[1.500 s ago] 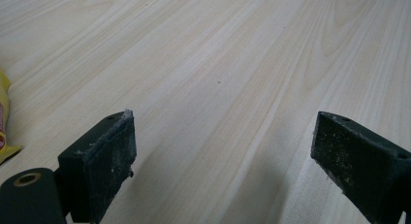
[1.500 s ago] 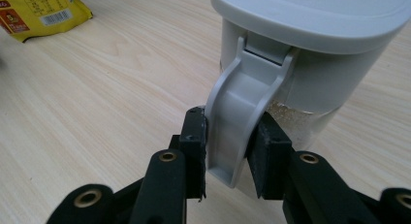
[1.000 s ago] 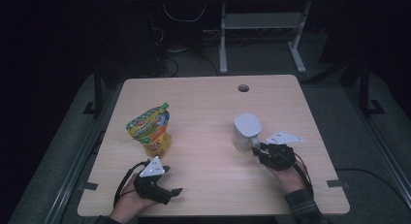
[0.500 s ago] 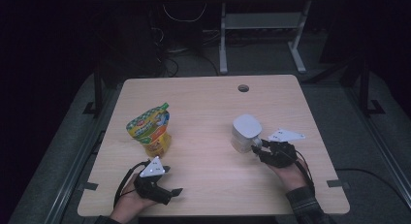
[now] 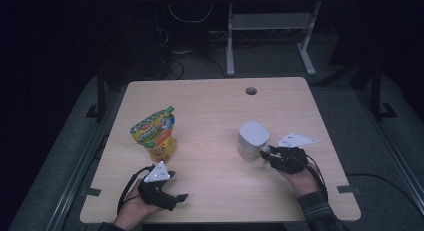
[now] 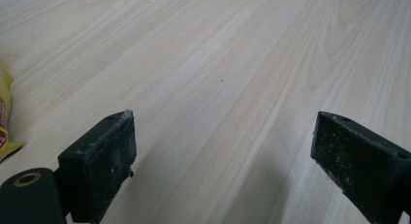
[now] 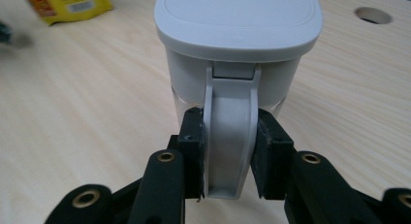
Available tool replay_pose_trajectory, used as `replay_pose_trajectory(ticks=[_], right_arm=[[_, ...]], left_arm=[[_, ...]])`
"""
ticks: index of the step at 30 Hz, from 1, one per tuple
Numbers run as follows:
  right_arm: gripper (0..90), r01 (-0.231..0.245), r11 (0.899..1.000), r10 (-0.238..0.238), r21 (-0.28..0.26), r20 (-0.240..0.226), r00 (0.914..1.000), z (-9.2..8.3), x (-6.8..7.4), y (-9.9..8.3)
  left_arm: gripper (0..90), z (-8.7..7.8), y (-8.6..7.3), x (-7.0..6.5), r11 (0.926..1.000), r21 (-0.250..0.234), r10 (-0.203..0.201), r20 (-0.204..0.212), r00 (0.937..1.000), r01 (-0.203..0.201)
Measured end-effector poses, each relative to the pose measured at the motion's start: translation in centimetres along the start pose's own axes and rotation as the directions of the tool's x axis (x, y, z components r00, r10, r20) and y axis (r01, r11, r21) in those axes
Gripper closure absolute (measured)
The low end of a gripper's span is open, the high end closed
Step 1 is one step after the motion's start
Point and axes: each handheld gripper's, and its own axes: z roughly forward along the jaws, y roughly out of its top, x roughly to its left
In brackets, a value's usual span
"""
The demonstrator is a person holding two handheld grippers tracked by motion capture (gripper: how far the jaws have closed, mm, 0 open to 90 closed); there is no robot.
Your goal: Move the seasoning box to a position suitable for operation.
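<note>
The pale wood-grain tabletop [image 5: 215, 106], rectangular with a round cable hole [image 5: 251, 91] near its far edge, carries everything here. On its right half stands the white plastic jug with a flat rounded lid and a grey handle [image 5: 252, 140], upright, with the handle turned toward the person's right hand. On the left half, well apart from the jug, stands the yellow and green printed snack pouch [image 5: 156, 135], leaning slightly, its top crumpled. The right tool [image 5: 266, 152] lies level at the jug's near-right side; in the right gripper view its two black jaws press on either side of the grey handle [image 7: 229, 136], clenched around it, and they have just been closing on it. The left tool [image 5: 179, 187] rests low near the front edge of the tabletop, just in front of the pouch and apart from it; in the left gripper view its jaws stand wide and released, with bare wood between them and a corner of the pouch [image 6: 6, 122] at the left edge.
</note>
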Motion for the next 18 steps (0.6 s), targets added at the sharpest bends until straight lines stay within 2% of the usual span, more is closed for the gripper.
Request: replay_pose_trajectory(ticks=[4,7,13,16,18], right_arm=[[68.8,0.04,0.999,-0.04,-0.01,-0.057,0.9975,-0.4,0.6,-0.3],[68.8,0.077,0.997,-0.078,-0.014,-0.105,0.9914,-0.6,1.2,-0.4],[68.7,0.142,0.99,-0.143,-0.018,-0.205,0.9683,-0.3,2.5,-0.3],[68.4,0.158,0.987,-0.156,-0.012,-0.227,0.9613,-0.1,2.9,-0.2],[68.2,0.157,0.988,-0.156,-0.013,-0.226,0.9615,-0.1,2.9,-0.2]], left_arm=[[8.5,0.0,0.0,0.0,1.0,0.002,0.002,0.0,1.0,-0.002],[8.5,0.0,0.0,0.0,1.0,0.004,0.007,-0.001,1.0,-0.007],[8.5,-0.1,0.0,-0.1,1.0,0.004,0.005,-0.001,1.0,-0.005],[8.5,-0.1,0.0,-0.1,1.0,0.002,0.004,-0.001,1.0,-0.004],[8.5,-0.1,0.0,-0.1,1.0,0.001,0.005,-0.001,1.0,-0.005]])
